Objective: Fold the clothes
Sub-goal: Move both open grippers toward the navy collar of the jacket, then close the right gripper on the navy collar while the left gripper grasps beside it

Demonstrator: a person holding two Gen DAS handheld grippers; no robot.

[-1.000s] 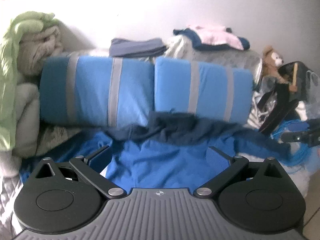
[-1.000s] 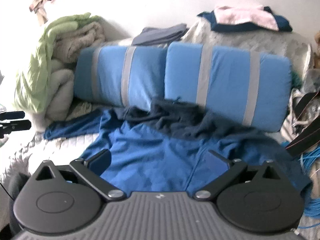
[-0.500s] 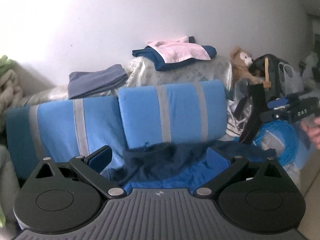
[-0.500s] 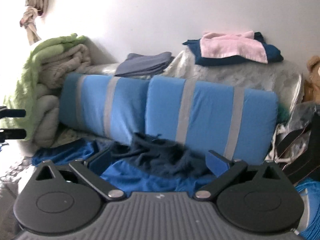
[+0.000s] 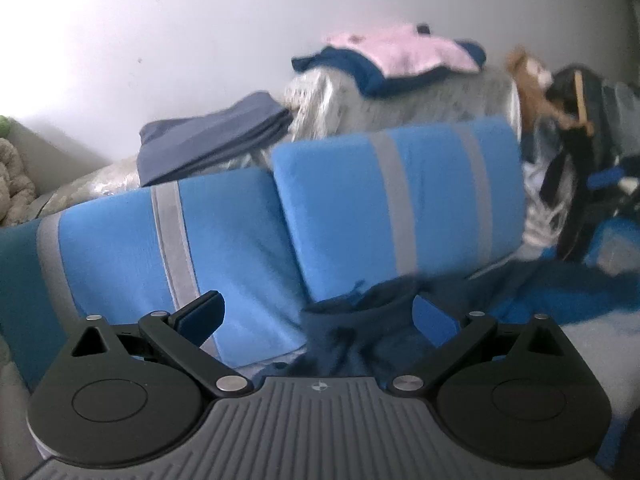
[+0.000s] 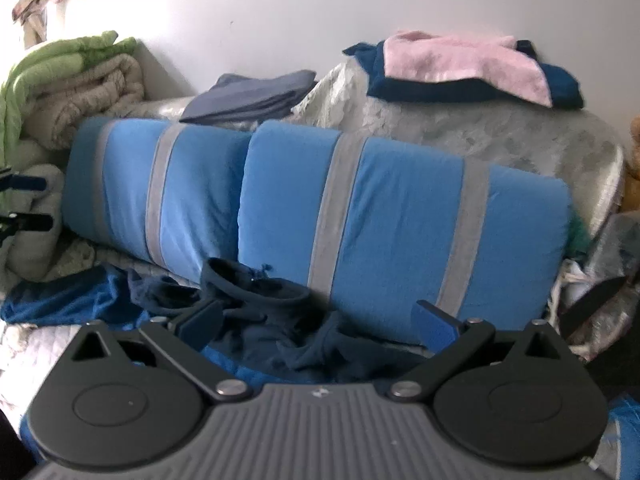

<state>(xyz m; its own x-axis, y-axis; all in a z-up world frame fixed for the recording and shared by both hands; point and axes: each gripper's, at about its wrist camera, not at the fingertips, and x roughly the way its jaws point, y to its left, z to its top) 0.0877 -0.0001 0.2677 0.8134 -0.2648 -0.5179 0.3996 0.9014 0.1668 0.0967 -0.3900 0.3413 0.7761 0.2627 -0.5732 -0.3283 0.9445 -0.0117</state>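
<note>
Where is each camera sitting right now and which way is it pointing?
Left wrist: sits on the left tool, facing the blue striped cushions and wall, navy garment just ahead; only its own open fingers show.
Right wrist: sits on the right tool, facing the same cushions, green blanket at left; its open fingers and, at the left edge, the other tool show.
Shared: cushions, navy garment, pink towel.

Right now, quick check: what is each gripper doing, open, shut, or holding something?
Left gripper: jaws open, holding nothing, over the dark blue garment.
Right gripper: jaws open, holding nothing, over the same garment.
</note>
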